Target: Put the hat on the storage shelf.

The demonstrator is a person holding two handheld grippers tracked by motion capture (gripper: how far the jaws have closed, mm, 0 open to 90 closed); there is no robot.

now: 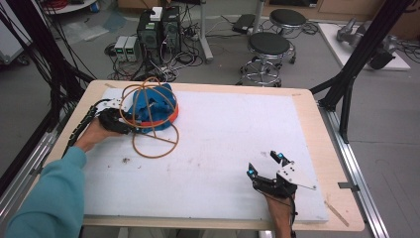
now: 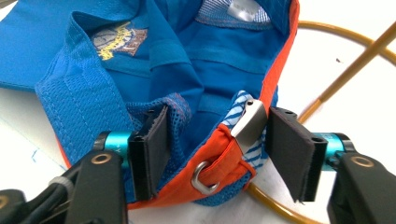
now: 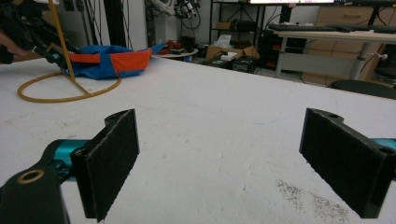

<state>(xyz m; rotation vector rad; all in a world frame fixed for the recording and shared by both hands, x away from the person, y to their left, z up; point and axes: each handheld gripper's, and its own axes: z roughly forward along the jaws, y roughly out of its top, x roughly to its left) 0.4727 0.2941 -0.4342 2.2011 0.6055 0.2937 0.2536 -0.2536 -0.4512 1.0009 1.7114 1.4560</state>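
My left gripper (image 2: 215, 149) sits at the far left of the white tabletop (image 1: 237, 144), reaching into the blue cap (image 2: 177, 65) with the orange rim. The cap rests on the tabletop inside the yellow wire stand (image 1: 151, 116), near the board's far left corner. My left fingers (image 2: 152, 149) stand about half open around the cap's back strap. The left pad lies against the blue mesh edge; the right pad stands just beside the metal buckle (image 2: 250, 123), and I cannot tell whether it touches it. The grip is not firm yet. A metal ring (image 2: 203, 179) hangs from the orange band between the pads. The stand's bottom ring passes just beneath and to the right of my right pad, so room on that side is tight.

My right gripper (image 1: 270, 166) rests near the front right of the tabletop, well apart from the cap. Its fingers (image 3: 109, 163) stand wide apart with nothing between them. The white surface between the two grippers is open, and the right and front edges of the board lie near the right gripper.
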